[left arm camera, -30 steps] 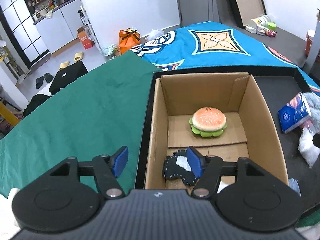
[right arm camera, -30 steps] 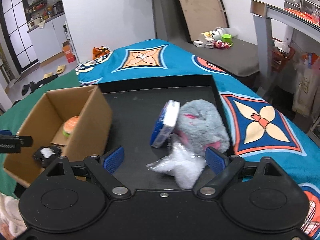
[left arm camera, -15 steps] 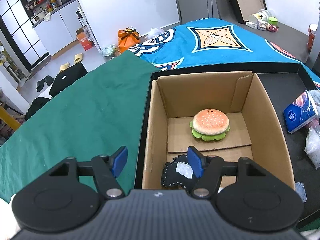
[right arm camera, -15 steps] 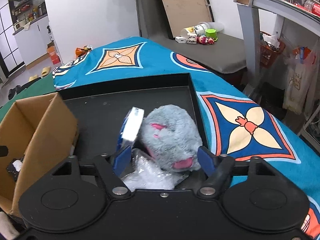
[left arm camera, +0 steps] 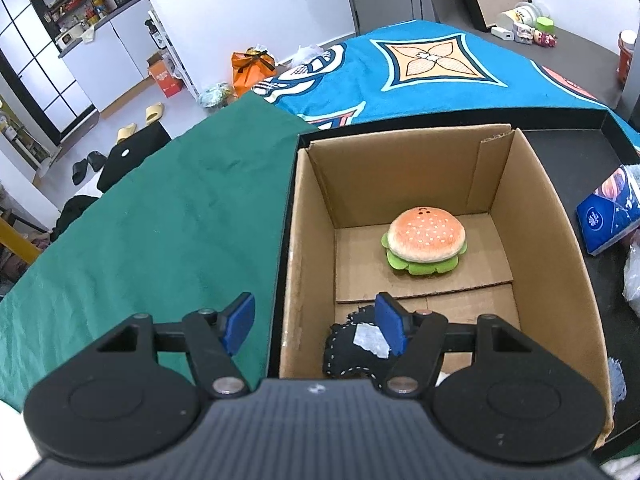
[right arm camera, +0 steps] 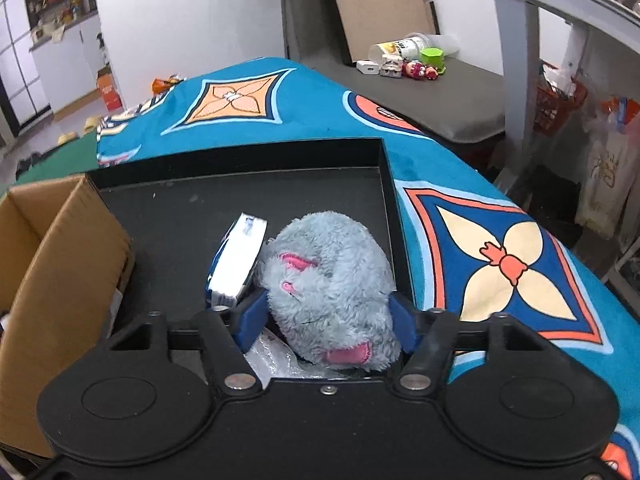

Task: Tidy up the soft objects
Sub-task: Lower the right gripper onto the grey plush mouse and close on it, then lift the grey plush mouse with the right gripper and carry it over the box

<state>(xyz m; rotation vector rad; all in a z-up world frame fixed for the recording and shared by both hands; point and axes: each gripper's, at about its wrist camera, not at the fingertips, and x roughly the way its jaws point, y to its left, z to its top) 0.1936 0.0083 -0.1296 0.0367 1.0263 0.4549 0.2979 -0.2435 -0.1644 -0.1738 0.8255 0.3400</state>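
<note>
A cardboard box point(left arm camera: 536, 216) stands in a black tray point(right arm camera: 280, 200). A burger plush point(left arm camera: 424, 240) and a black stitched soft item point(left arm camera: 356, 348) lie inside the box. My left gripper point(left arm camera: 316, 324) is open and empty, straddling the box's left wall above the black item. In the right wrist view a grey furry plush with pink parts point(right arm camera: 332, 280) sits between the blue pads of my right gripper point(right arm camera: 326, 320), which touch both its sides. A blue-white tissue pack point(right arm camera: 238, 260) leans on the plush's left side. A crinkled clear bag point(right arm camera: 272, 360) lies under the plush.
The tray lies on a blue patterned blanket point(right arm camera: 500, 248) next to a green cloth point(left arm camera: 152, 216). The box shows at the left of the right wrist view point(right arm camera: 60, 264). A grey bench with small toys point(right arm camera: 408, 68) stands behind, and a metal table leg point(right arm camera: 516, 68) at the right.
My right gripper moved forward and down over the grey plush and its jaws narrowed onto the plush's sides. My left gripper stayed open and drifted slightly back over the box.
</note>
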